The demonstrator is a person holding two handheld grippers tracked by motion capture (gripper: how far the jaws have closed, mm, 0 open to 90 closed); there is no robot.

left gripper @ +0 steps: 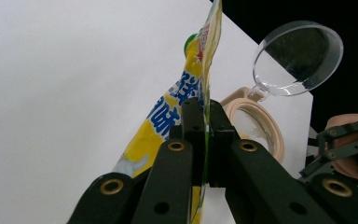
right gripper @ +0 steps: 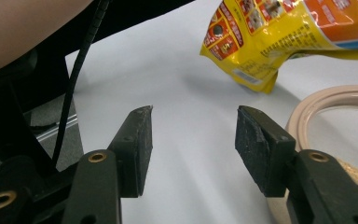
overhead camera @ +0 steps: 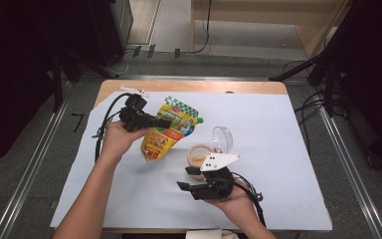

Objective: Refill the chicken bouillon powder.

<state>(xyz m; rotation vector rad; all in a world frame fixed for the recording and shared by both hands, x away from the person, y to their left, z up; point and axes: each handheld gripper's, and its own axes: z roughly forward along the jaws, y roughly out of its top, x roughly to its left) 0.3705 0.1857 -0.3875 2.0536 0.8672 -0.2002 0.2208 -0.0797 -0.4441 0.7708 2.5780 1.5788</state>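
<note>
Table: white sheet (overhead camera: 278,149) on a wooden top.
Right gripper (overhead camera: 189,187): near side, jaws apart, holding nothing.
Jar (overhead camera: 199,155): just past the right gripper, clear lid (overhead camera: 223,138) flipped up.
Left gripper (overhead camera: 164,122): jaws pinched tight on the yellow bag (overhead camera: 166,132).
Bag: lifted, left of the jar, long side hanging down.

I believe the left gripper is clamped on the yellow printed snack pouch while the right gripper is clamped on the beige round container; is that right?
Not quite. The right gripper holds nothing: the right gripper view shows its jaws open beside the beige round container. The left gripper is indeed clamped on the yellow printed snack pouch.
</note>
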